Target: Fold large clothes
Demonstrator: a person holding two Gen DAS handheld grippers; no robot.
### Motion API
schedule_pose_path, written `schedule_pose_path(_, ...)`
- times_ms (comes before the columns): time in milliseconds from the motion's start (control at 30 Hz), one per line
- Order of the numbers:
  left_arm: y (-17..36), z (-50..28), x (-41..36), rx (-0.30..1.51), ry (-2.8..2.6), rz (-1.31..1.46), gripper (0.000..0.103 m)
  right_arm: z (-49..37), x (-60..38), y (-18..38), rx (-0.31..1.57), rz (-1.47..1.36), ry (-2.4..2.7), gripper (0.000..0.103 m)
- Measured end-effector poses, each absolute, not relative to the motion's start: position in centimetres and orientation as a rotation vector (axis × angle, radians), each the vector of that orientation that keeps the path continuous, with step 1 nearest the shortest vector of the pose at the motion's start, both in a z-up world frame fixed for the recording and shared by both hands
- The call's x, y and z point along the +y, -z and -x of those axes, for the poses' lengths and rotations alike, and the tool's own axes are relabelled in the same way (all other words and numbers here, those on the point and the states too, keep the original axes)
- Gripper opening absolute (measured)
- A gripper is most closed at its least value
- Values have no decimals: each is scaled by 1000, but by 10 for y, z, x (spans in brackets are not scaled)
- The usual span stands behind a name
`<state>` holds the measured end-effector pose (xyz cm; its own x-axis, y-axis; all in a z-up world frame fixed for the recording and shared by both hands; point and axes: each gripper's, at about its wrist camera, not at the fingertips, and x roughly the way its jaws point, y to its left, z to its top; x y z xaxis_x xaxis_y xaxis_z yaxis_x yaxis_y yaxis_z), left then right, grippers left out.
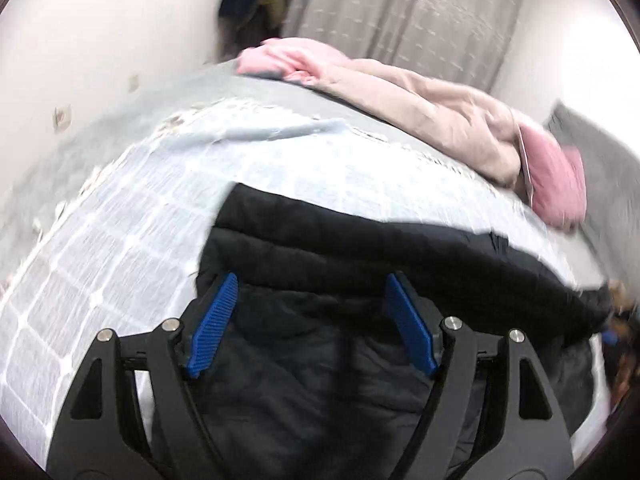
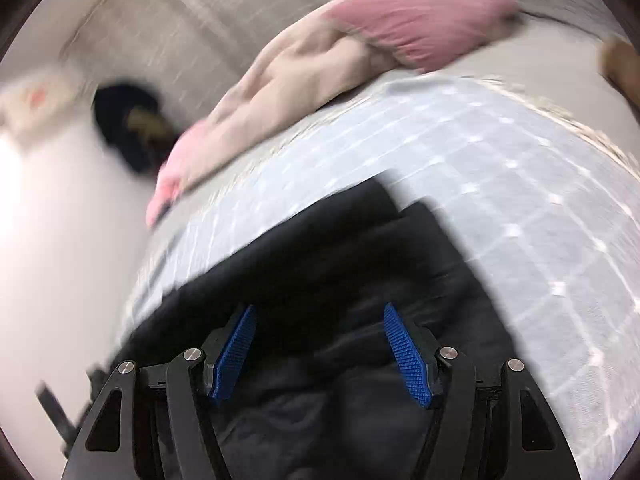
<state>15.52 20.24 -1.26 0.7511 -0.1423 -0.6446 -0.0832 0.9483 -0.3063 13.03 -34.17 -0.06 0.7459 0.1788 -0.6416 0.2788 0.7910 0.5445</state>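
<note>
A black padded jacket (image 1: 360, 264) lies spread on a bed covered with a pale blue checked blanket (image 1: 120, 220), and both tongs hang over it pointing downward. The left gripper (image 1: 312, 284) has its blue pads (image 1: 214, 324) standing wide apart with nothing between them, only dark quilting below; the right gripper (image 2: 320, 312) is likewise spread, its pads (image 2: 408, 356) clear of the cloth. The step in hand looks like reaching for an edge to begin a fold. To do it well, each gripper should come down on a clean hem or shoulder edge, not on the puffy middle, take only the layer meant to move, and close fully before lifting; the thick padding will likely spring back, so both edges should travel together and be laid flat. In the left view the jacket fills the lower half from 4 to 8 o'clock, its far edge straight across the blanket, with a heap of pink and beige clothes (image 1: 420, 112) lying toward 1 o'clock and a curtain (image 1: 400, 8) at 12. Only the right view shows the jacket's squared corner (image 2: 416, 208) near the centre, with bare blanket stretching toward 3 o'clock, which suggests room to fold that way. Both frames are blurred, so seams and zips cannot be told.
</note>
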Motion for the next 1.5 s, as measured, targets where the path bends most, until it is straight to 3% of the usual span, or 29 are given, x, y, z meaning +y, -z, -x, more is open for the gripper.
schedule_pose_path(233, 28, -166, 209, 780, 37, 306, 77, -128, -362, 4, 790, -618, 108, 68)
schedule_pose_path(367, 38, -194, 213, 866, -16, 376, 77, -158, -353, 28, 879, -503, 87, 68)
schedule_pose_path(500, 43, -207, 224, 843, -70, 381, 77, -177, -353, 48, 878, -460, 111, 68)
schedule_pose_path(667, 68, -213, 256, 929, -100, 541, 77, -175, -399, 82, 917, -735, 182, 68)
schedule_pose_path(867, 48, -191, 250, 925, -17, 500, 75, -156, -395, 42, 840, -641, 180, 68)
schedule_pose_path(967, 43, -180, 242, 931, 31, 476, 49, -149, -384, 39, 869, -625, 115, 68)
schedule_pose_path(1067, 41, -176, 237, 928, 21, 441, 17, -147, -375, 56, 937, -608, 131, 66)
schedule_pose_path(1100, 39, -177, 235, 919, 17, 422, 8, -149, -373, 62, 957, -604, 147, 52)
schedule_pose_path(1133, 37, -177, 233, 904, 15, 411, 7, -151, -371, 66, 969, -593, 151, 29)
schedule_pose_path(1200, 26, -178, 231, 850, 2, 397, 6, -151, -367, 58, 939, -565, 172, 16)
schedule_pose_path(1367, -8, -182, 215, 645, -51, 348, 5, -143, -349, 4, 711, -458, 180, 10)
schedule_pose_path(1500, 1, -194, 202, 578, -123, 265, 6, -156, -344, -5, 624, -364, 223, 9)
